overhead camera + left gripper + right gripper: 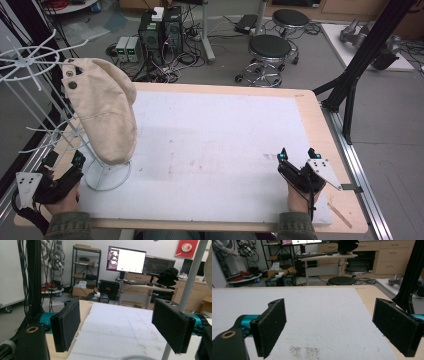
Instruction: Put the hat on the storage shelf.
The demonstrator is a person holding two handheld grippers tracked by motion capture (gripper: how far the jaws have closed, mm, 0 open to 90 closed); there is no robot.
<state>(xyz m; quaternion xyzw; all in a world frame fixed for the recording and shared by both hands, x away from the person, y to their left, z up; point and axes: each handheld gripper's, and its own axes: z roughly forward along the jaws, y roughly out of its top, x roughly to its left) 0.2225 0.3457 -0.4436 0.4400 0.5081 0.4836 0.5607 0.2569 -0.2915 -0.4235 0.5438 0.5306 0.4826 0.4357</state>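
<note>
Resting low at table's (310, 107) near corners, left gripper (64, 161) and right gripper (298, 154) gaping, empty.

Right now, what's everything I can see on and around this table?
Hat: one, cream, hung on the rack at the table's left edge.
Rack: one, white wire, round base on the mat.
Mat: one, white, covers most of the table.
Table: one, light wood.
Stools: two, black seats, on the floor beyond the table.
Computer boxes: a few, dark, on the floor behind.
Monitor: one, lit, on a far desk.
Left claw: black, open, beside the rack base.
Right claw: black, open, over the mat's right side.
</note>
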